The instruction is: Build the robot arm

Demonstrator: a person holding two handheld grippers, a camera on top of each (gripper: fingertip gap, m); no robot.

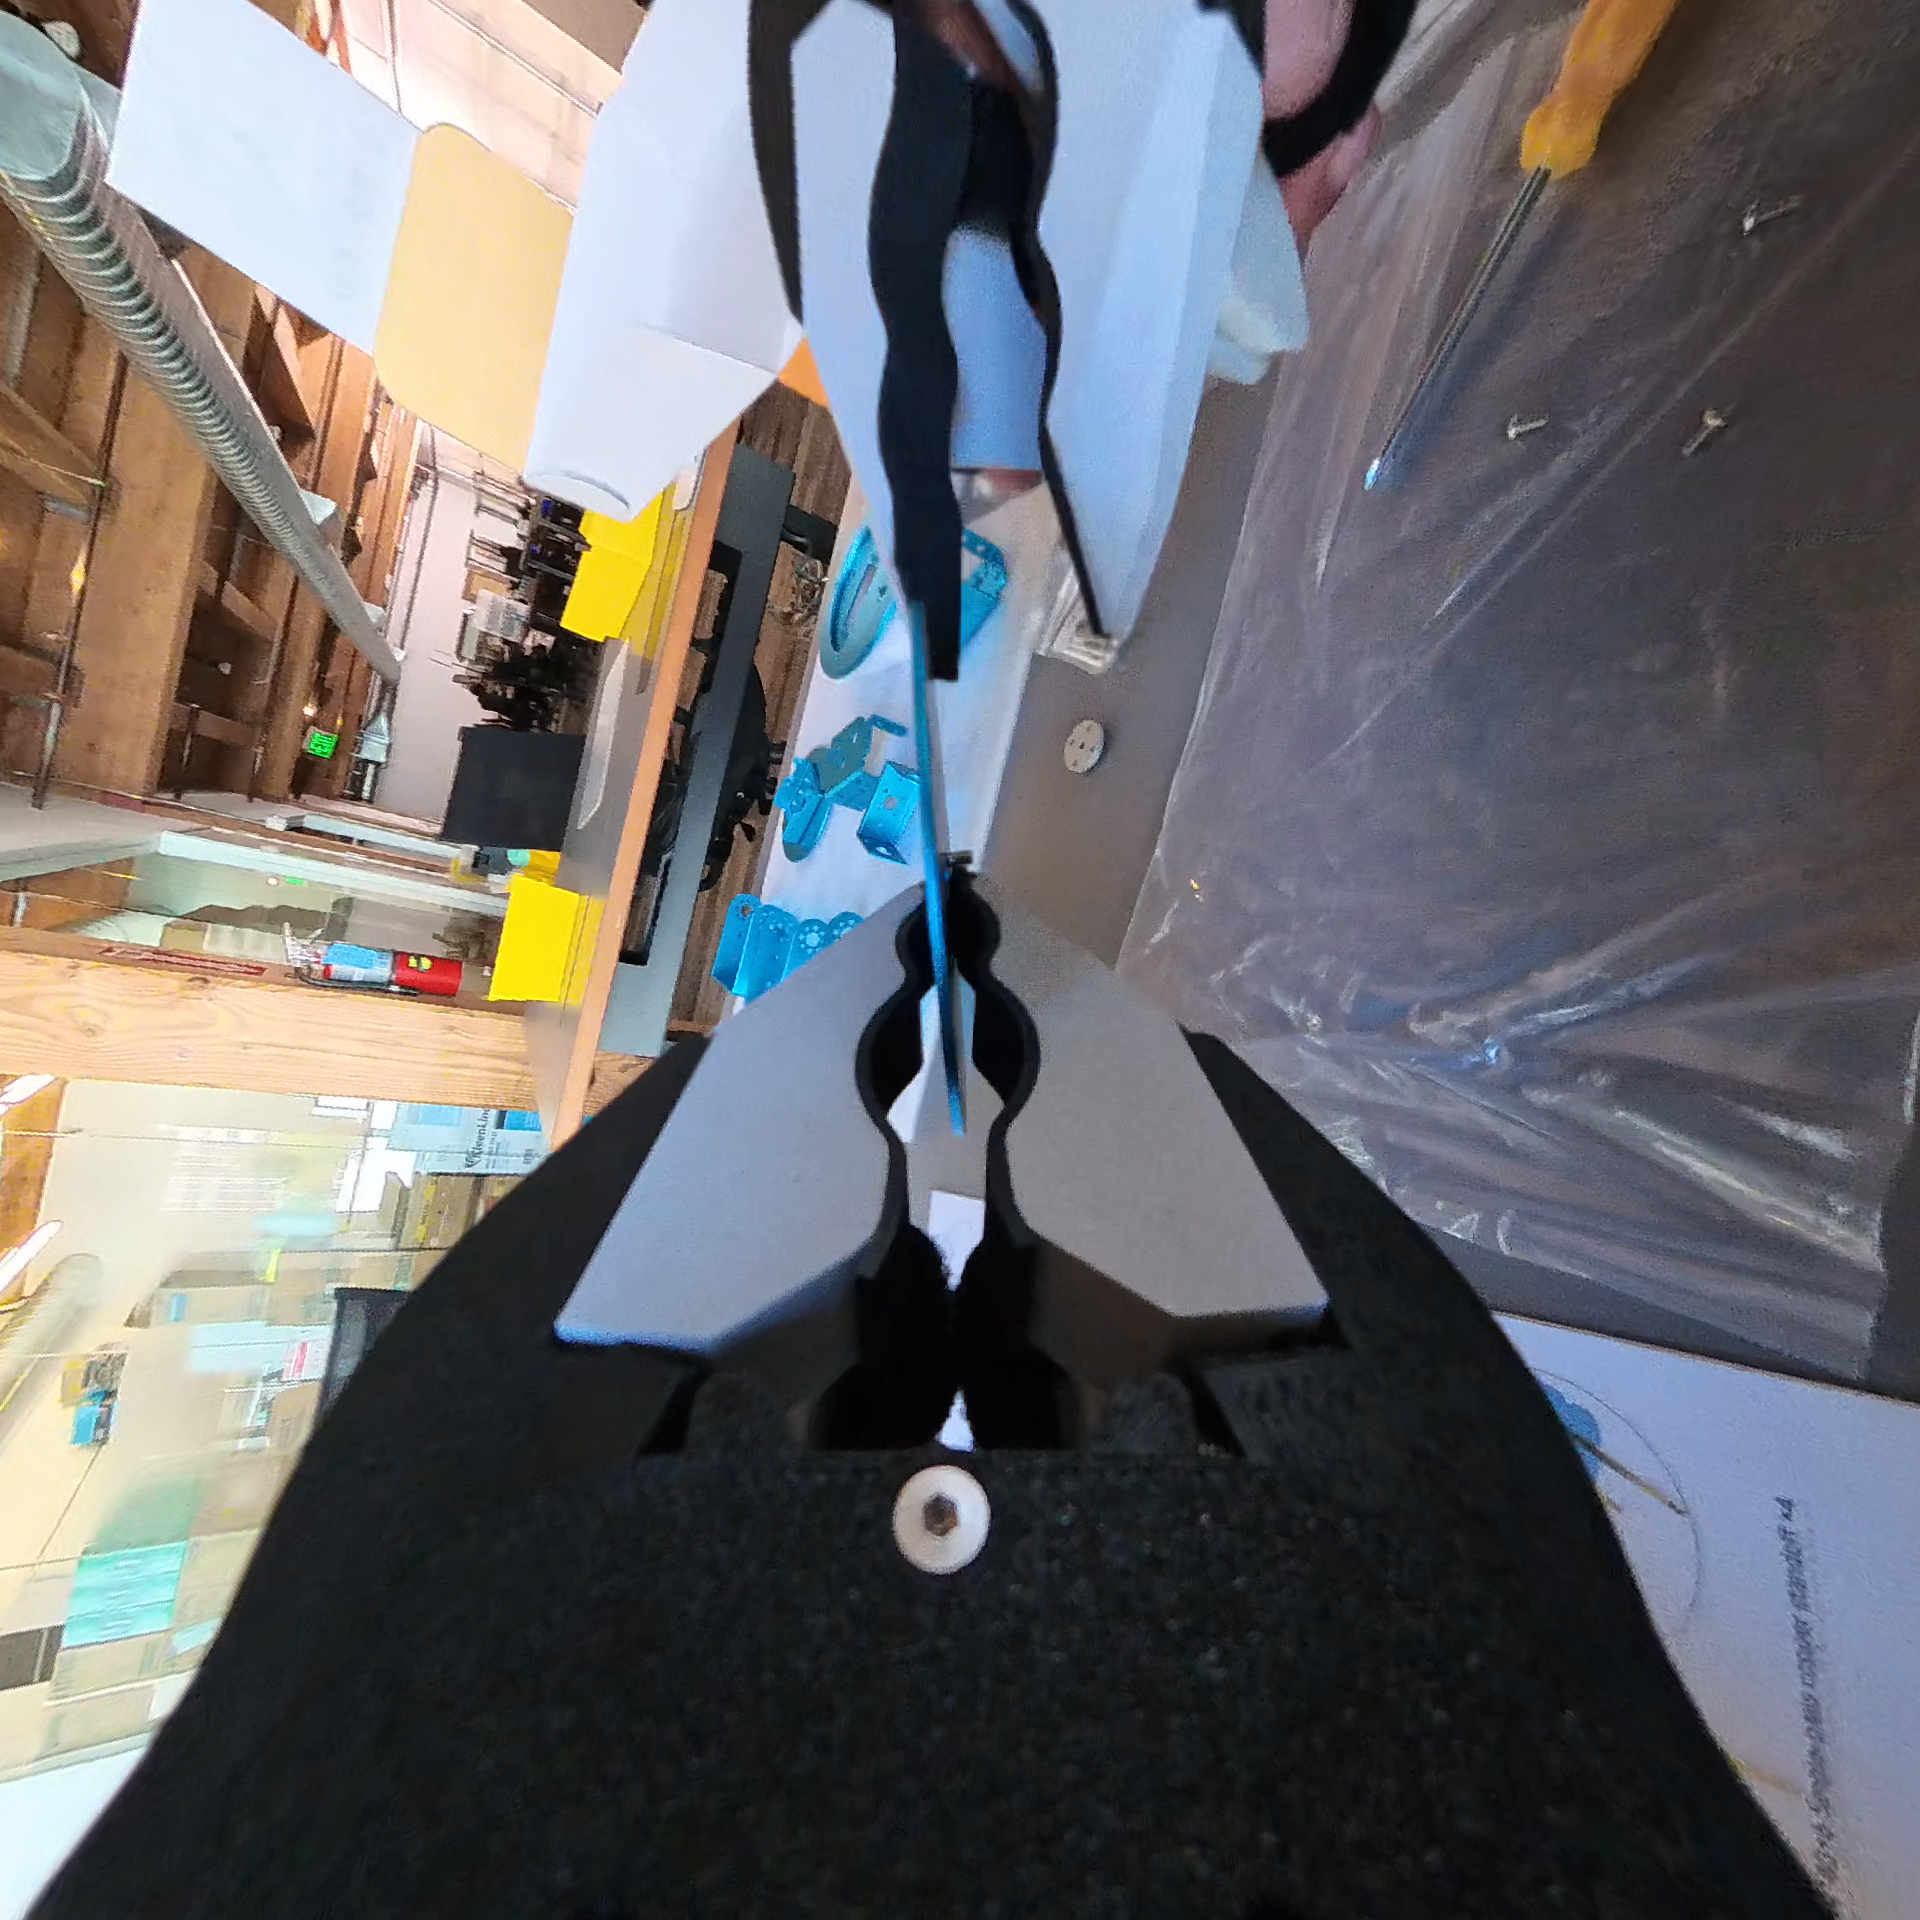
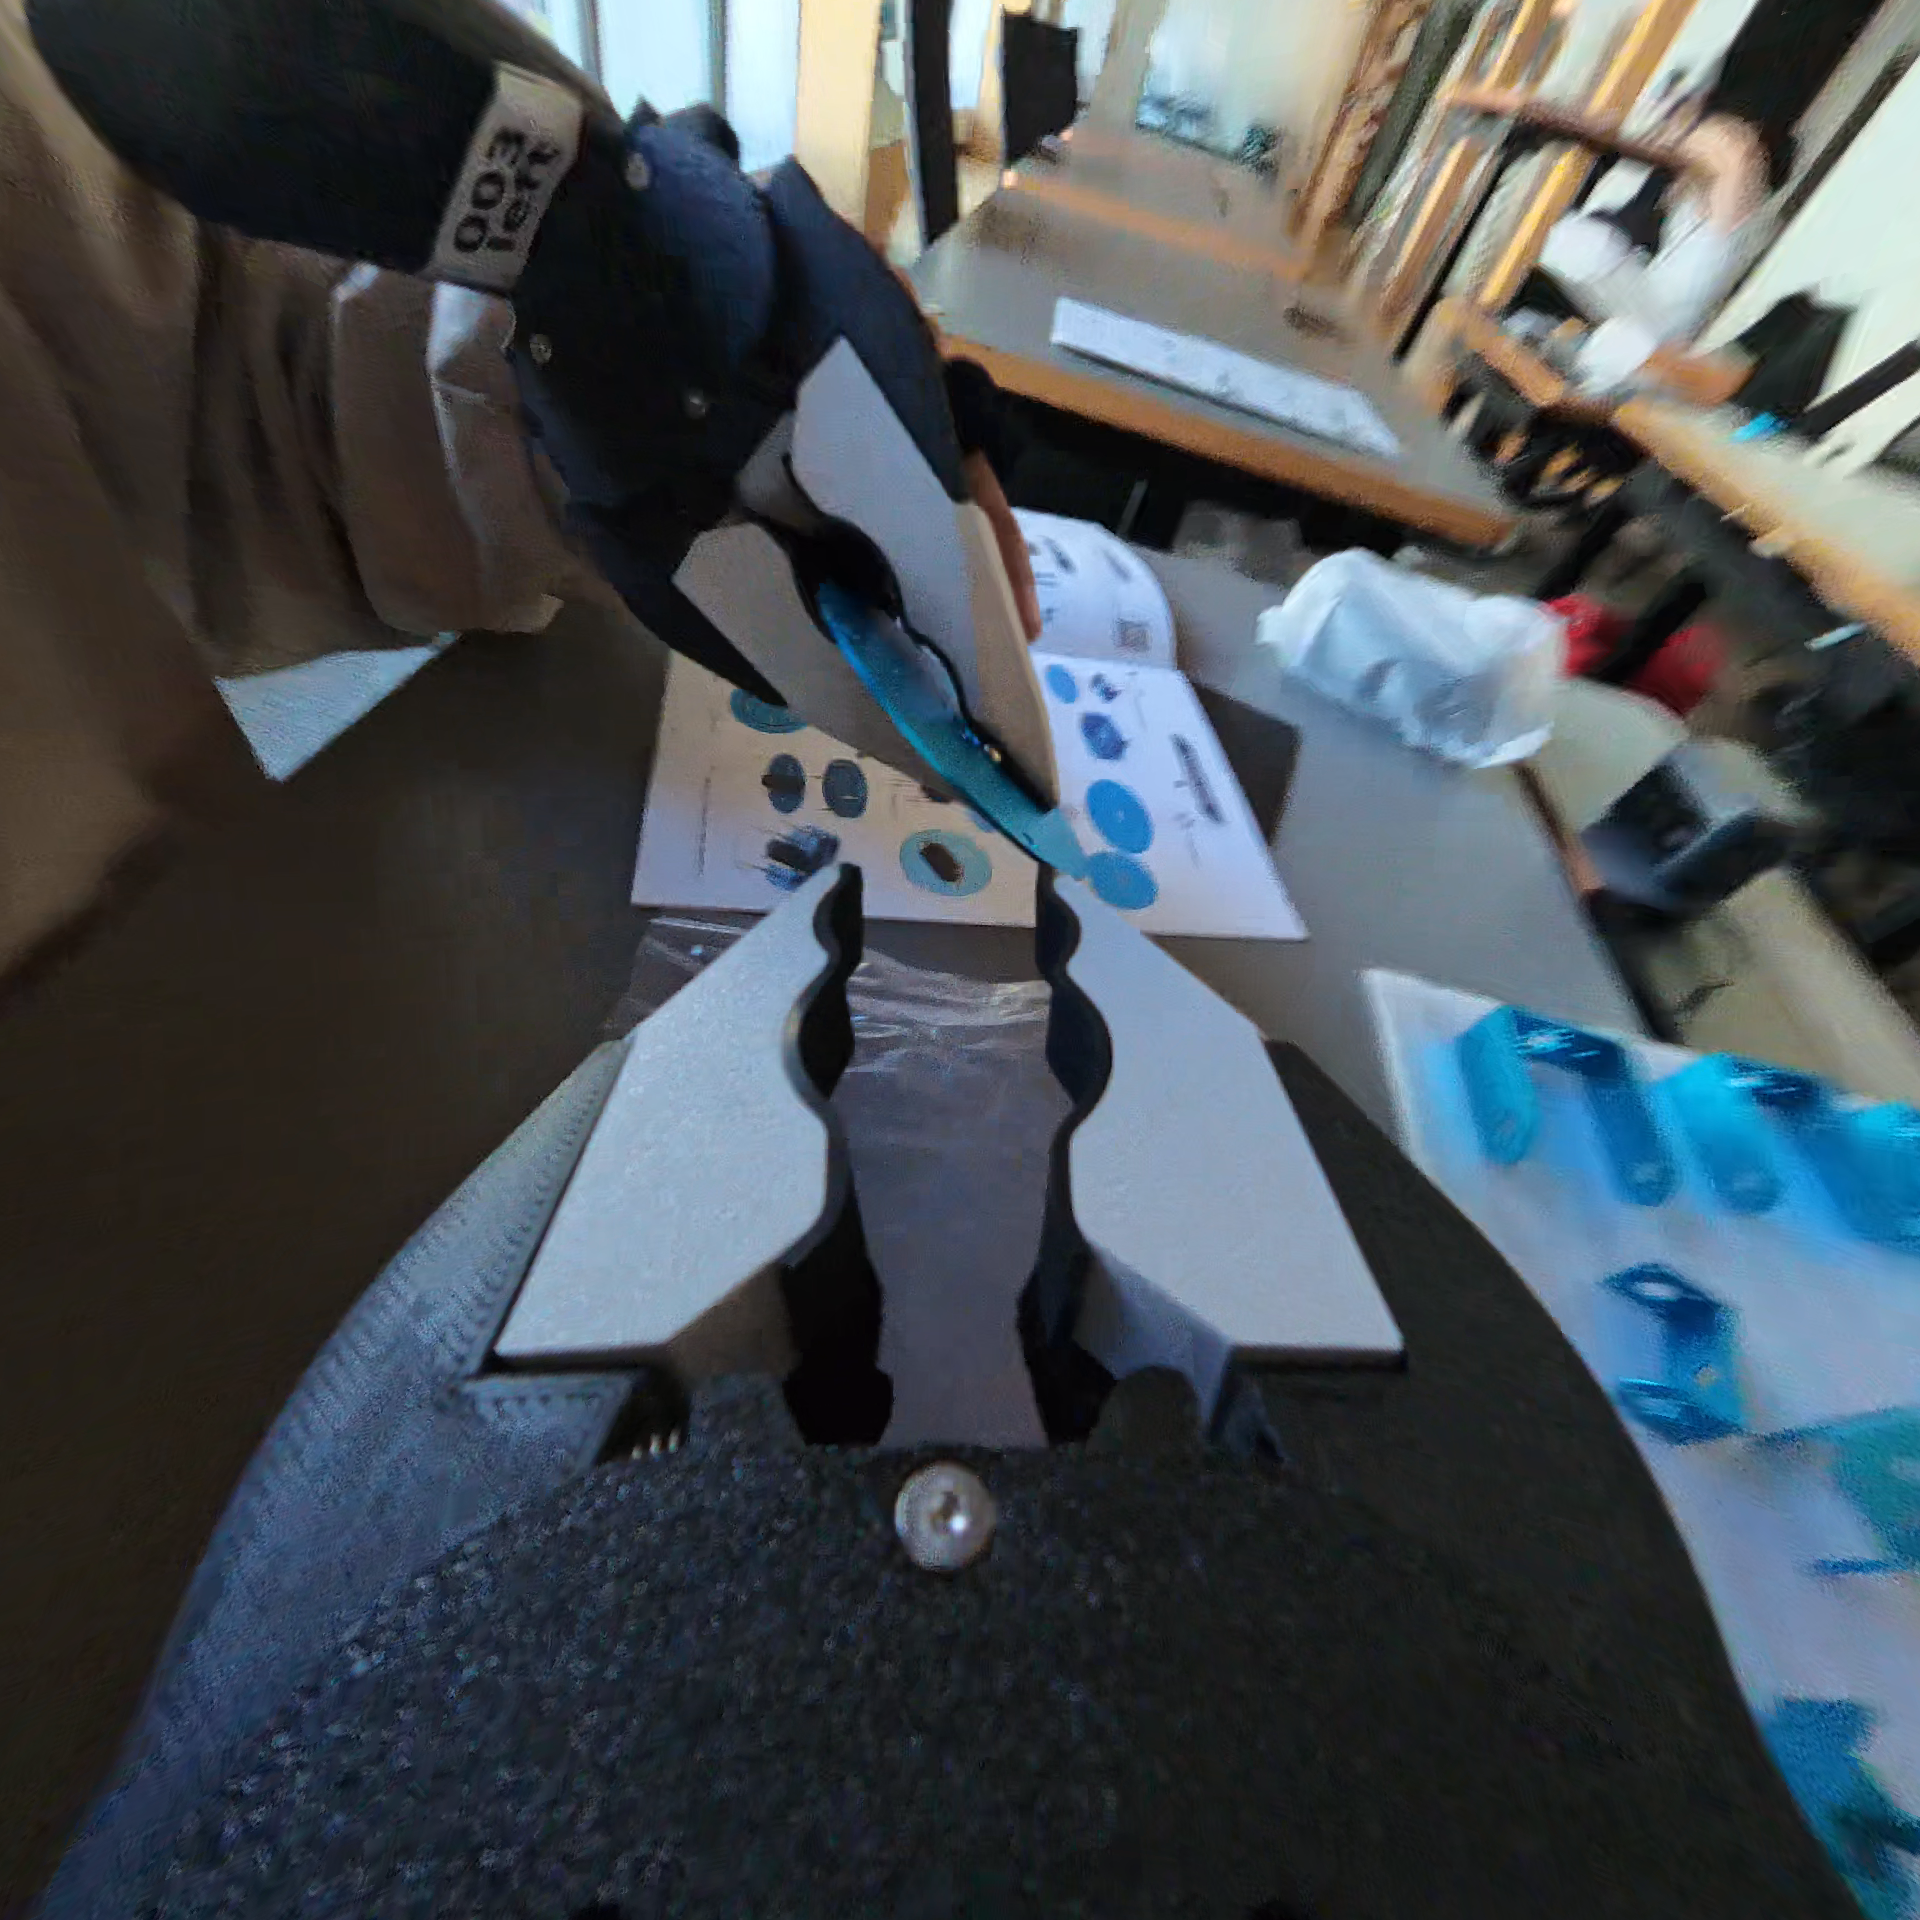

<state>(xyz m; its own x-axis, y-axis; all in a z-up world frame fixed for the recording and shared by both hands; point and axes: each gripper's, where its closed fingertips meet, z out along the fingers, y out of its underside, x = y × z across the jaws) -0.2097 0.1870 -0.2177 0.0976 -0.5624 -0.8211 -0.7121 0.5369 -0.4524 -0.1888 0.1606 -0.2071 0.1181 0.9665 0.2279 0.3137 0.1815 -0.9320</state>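
Observation:
My left gripper (image 1: pixel 951 894) is shut on a thin blue metal plate (image 1: pixel 940 935), seen edge-on between its fingers. The plate sticks out forward toward my right gripper (image 1: pixel 1013 613), which hangs just beyond with its jaws apart around the plate's far end. In the right wrist view my right gripper (image 2: pixel 951 894) is open and empty. The left gripper (image 2: pixel 914 644) comes in from the upper left, held by a gloved hand, with the blue plate (image 2: pixel 935 727) slanting down. The plate's tip lies just above my right gripper's right fingertip (image 2: pixel 1055 920).
An open instruction booklet (image 2: pixel 1153 748) lies on the grey table beyond the grippers. A white sheet (image 2: pixel 1455 1143) with several blue brackets (image 2: pixel 1683 1132) is at the right. A yellow-handled screwdriver (image 1: pixel 1590 83), loose screws (image 1: pixel 1527 424) and clear plastic film (image 1: pixel 1558 831) are nearby. A crumpled plastic bag (image 2: pixel 1413 655) lies farther back. My hands' fingertips stand some 4 cm from each other. The yellow-handled screwdriver (image 1: pixel 1590 83) sits 20 cm or so from the ends of my right fingers.

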